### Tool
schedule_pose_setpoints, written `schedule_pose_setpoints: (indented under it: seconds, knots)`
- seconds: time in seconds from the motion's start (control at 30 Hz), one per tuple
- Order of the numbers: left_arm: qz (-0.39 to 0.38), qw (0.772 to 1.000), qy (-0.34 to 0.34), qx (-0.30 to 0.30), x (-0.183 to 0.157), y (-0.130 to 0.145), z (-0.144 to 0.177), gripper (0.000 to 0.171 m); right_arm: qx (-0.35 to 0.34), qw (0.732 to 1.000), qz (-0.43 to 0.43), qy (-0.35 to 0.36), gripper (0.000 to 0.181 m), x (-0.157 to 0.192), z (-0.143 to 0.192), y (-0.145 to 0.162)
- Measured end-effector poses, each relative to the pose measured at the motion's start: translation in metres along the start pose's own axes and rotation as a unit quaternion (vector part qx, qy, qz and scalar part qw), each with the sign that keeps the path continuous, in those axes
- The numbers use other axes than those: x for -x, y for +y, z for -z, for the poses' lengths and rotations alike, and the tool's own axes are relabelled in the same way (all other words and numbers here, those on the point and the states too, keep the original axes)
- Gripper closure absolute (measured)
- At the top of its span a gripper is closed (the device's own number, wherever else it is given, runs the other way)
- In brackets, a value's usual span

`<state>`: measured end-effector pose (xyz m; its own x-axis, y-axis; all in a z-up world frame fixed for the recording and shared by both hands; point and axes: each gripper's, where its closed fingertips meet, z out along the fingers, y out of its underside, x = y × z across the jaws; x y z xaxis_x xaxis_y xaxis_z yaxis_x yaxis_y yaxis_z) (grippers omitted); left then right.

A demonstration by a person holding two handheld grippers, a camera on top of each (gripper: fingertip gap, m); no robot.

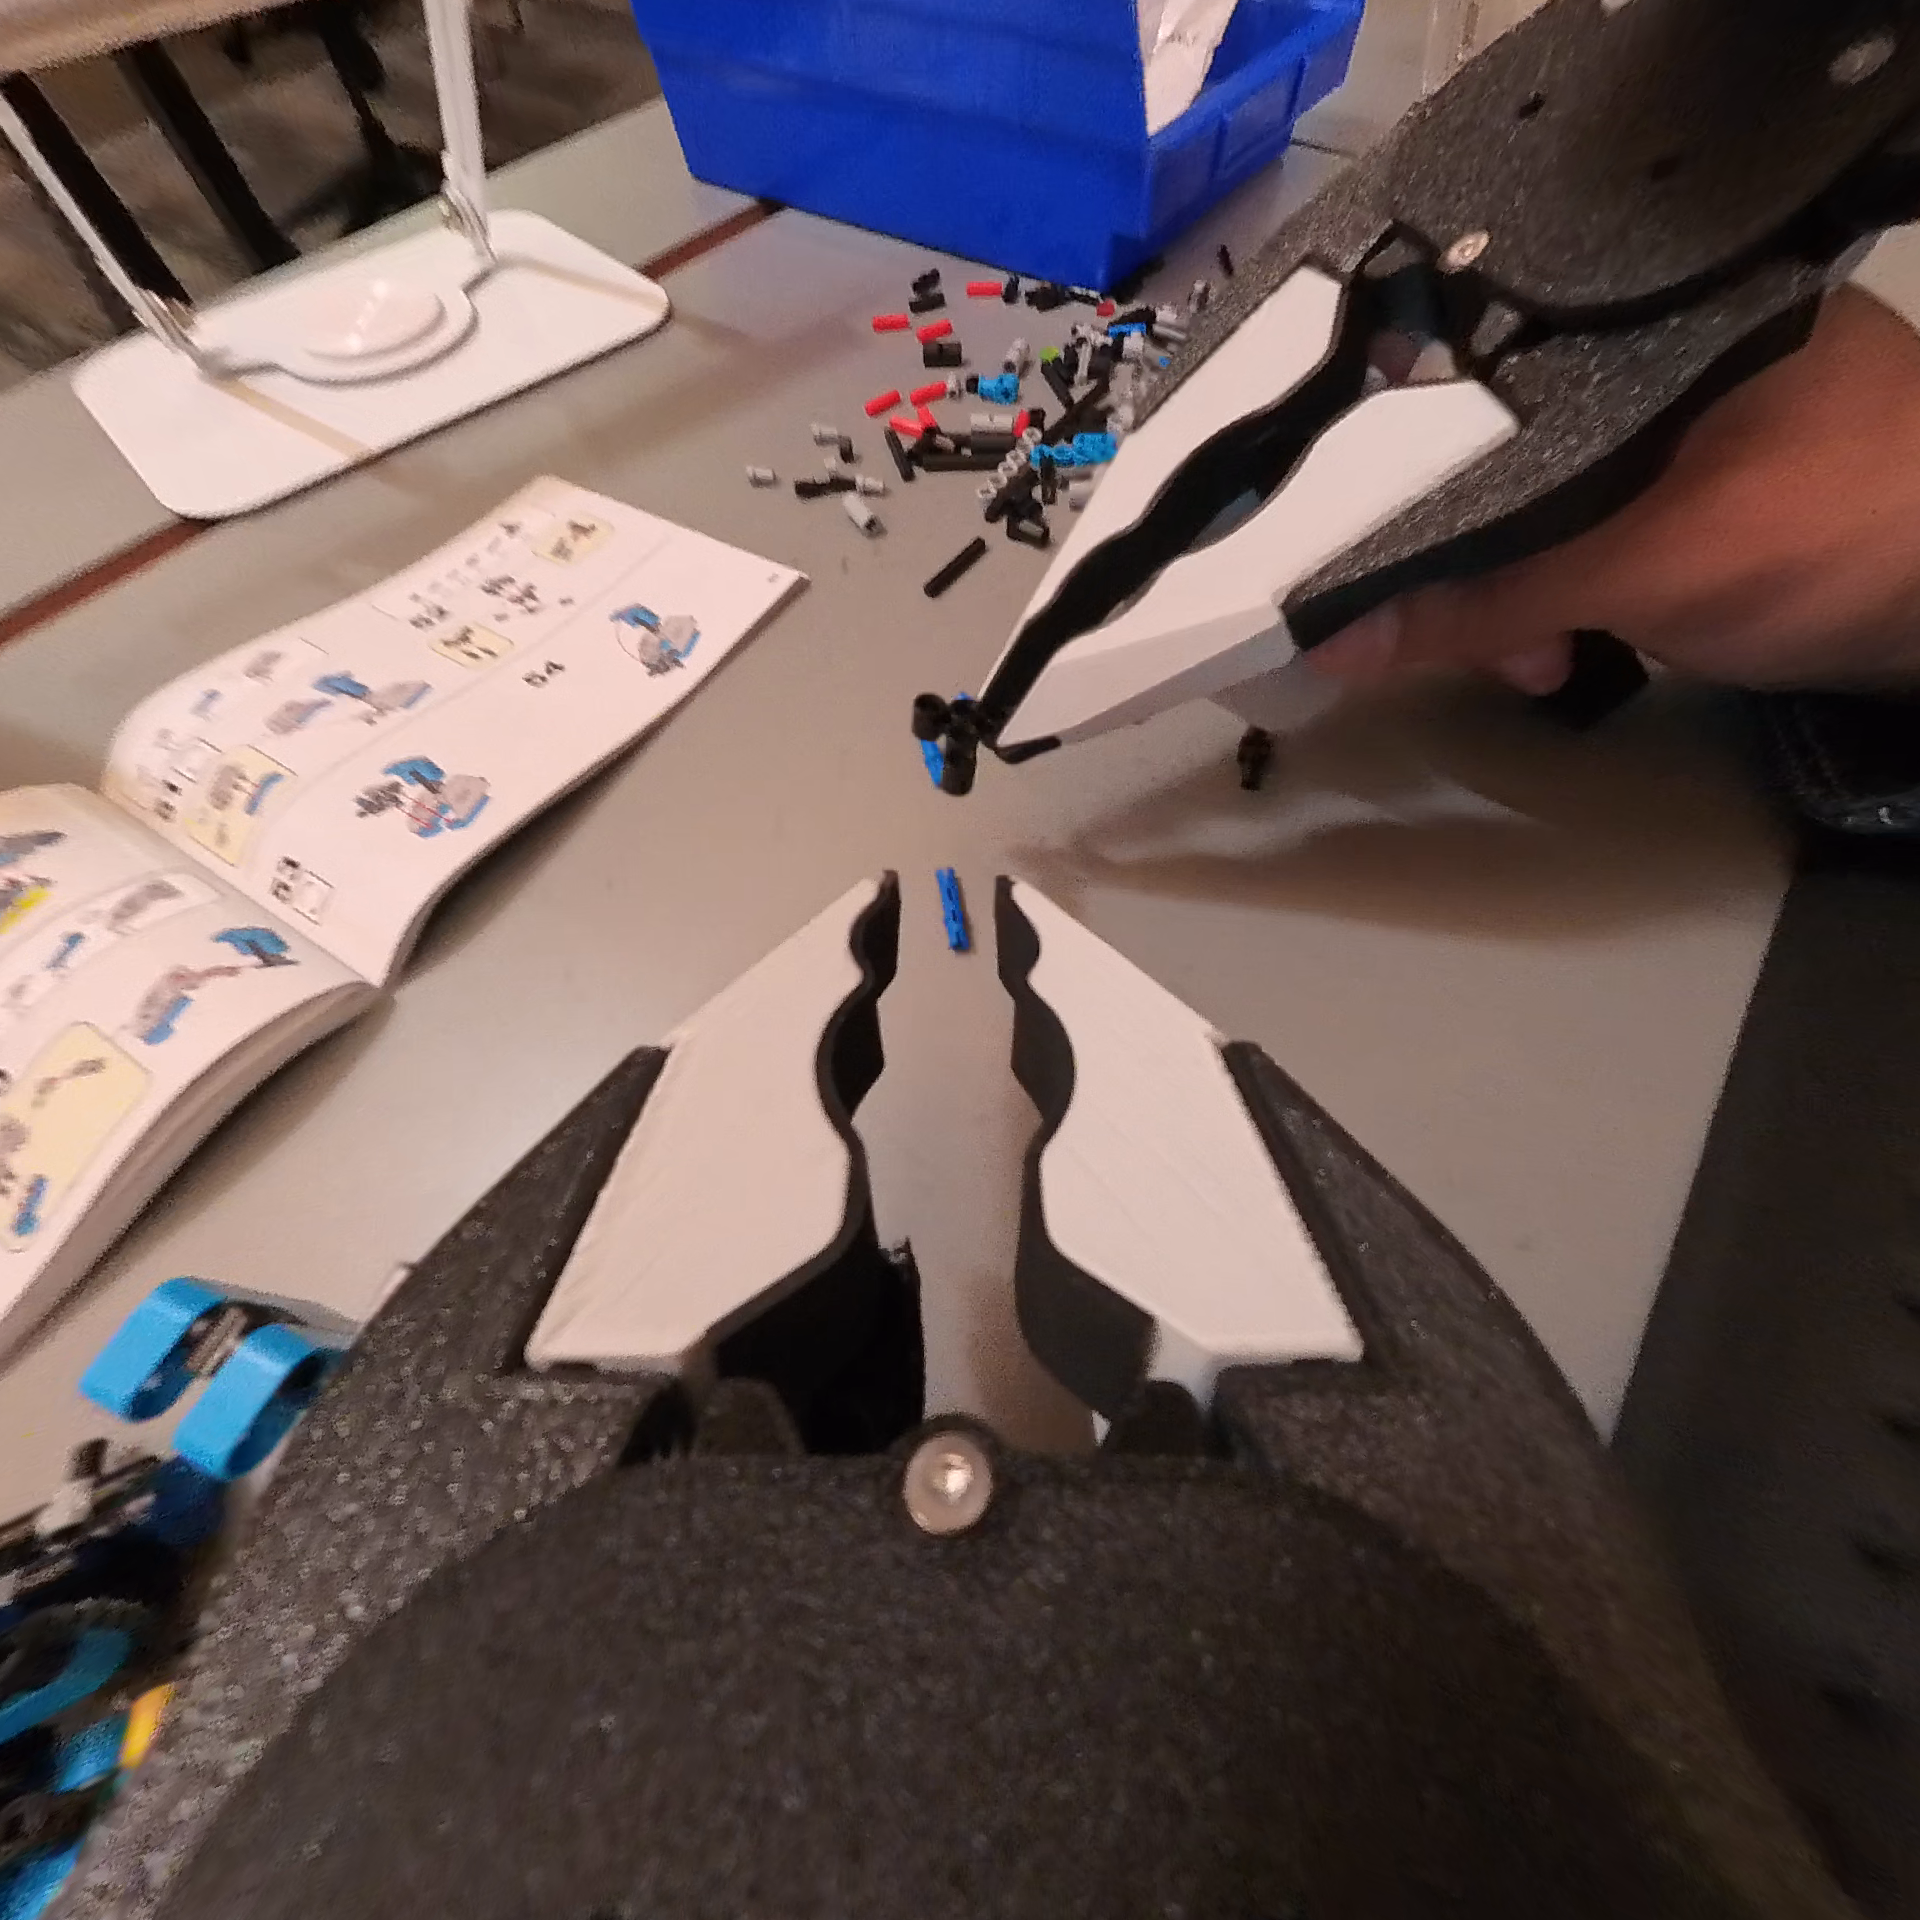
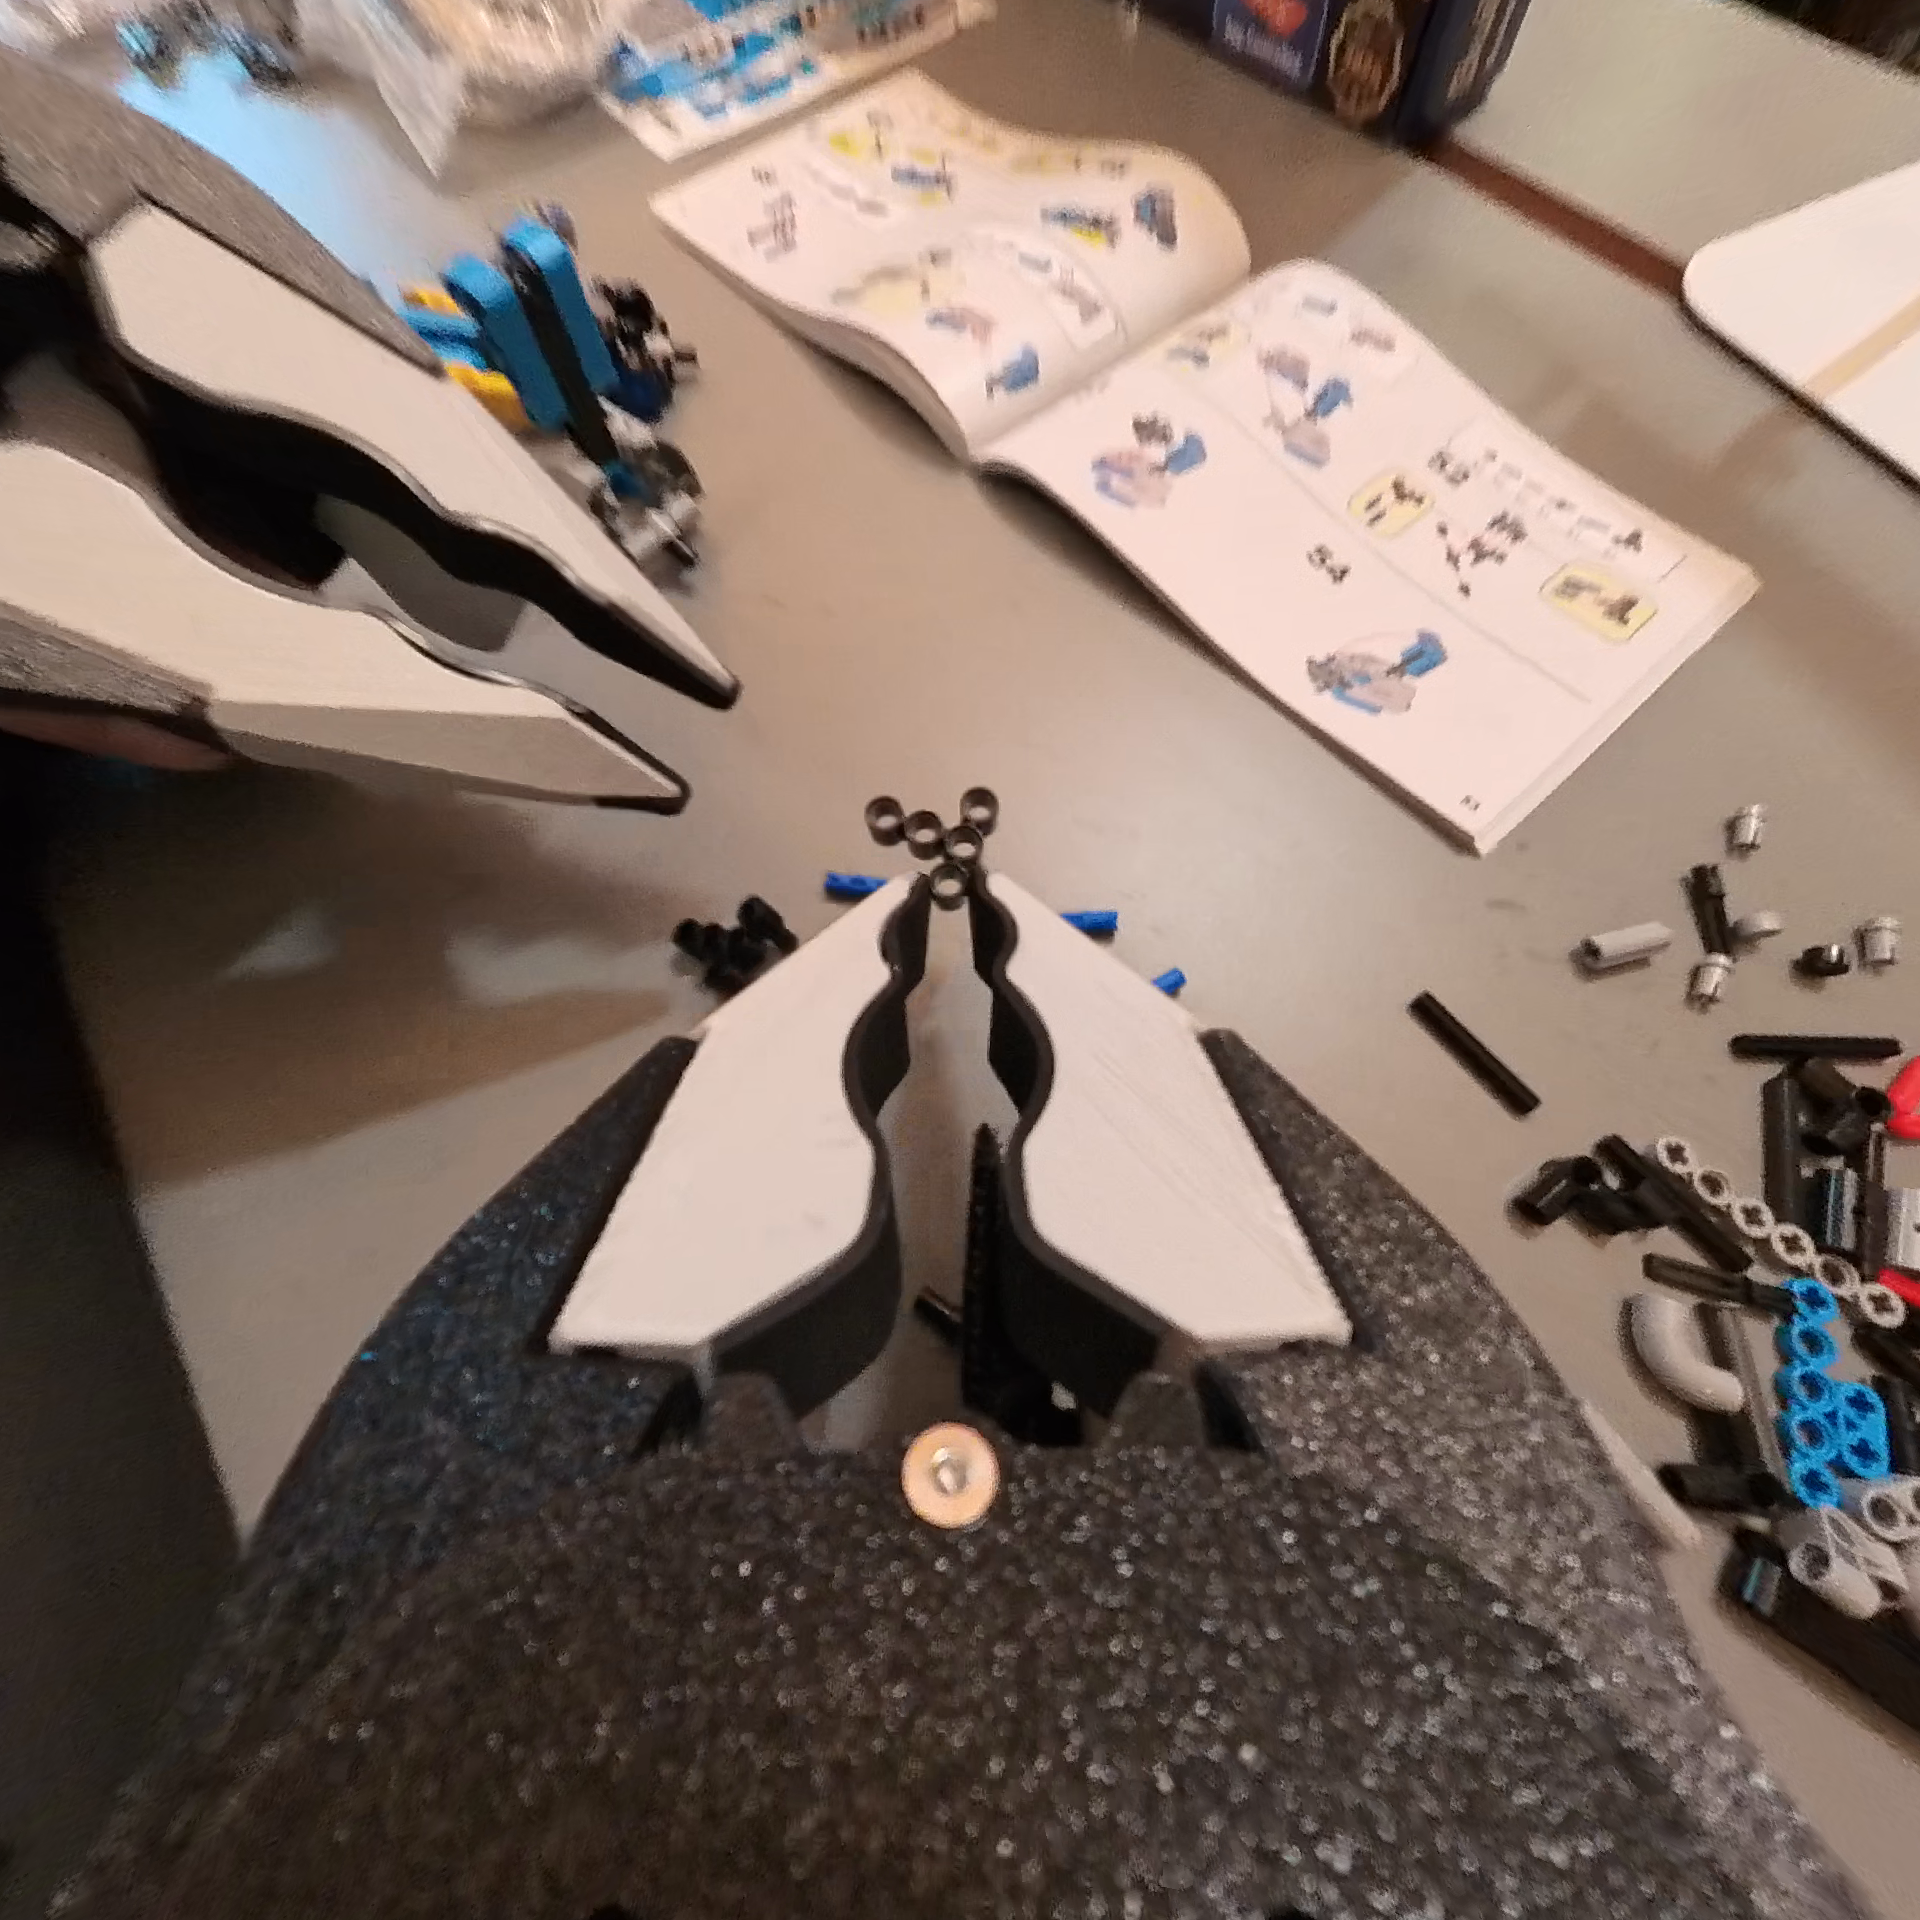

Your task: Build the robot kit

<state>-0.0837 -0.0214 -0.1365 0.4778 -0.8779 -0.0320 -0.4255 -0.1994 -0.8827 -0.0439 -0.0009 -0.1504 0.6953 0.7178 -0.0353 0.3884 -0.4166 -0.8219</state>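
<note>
My left gripper [image 1: 945, 894] is open just above the grey table [image 1: 1351, 1039]. A small blue pin [image 1: 954, 910] lies on the table between its fingertips, touching neither. My right gripper [image 2: 951, 888] is shut on a small black connector with round holes [image 2: 935, 831] and holds it just ahead of the left gripper. In the left wrist view the right gripper [image 1: 1000, 732] comes in from the upper right, and the black connector [image 1: 948, 727] has a blue pin in it. In the right wrist view the left gripper [image 2: 696, 743] shows open at the upper left.
An open instruction booklet [image 1: 416, 707] lies to the left. A pile of loose black, red, grey and blue parts [image 1: 997, 416] sits before a blue bin [image 1: 935, 125]. A white stand base [image 1: 364, 343] is at far left. A part-built blue model [image 2: 551, 322] stands nearby.
</note>
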Motion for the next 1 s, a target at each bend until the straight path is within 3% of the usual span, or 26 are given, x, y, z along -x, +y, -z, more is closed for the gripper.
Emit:
schedule_pose_setpoints:
  seconds: [0.2,0.57,1.0]
  knots:
    - [-0.036,0.998,-0.033,-0.034,0.003,-0.012,0.007,0.153,-0.087,0.994,-0.029,-0.060,0.175,0.017,0.017,-0.027]
    - [-0.079,0.995,-0.028,-0.050,-0.008,-0.019,0.009,0.154,-0.083,0.993,0.052,-0.066,0.175,0.039,0.016,-0.028]
    - [-0.102,0.993,-0.026,-0.058,-0.013,-0.022,0.010,0.164,-0.097,0.990,0.057,-0.080,0.174,0.046,0.020,-0.032]
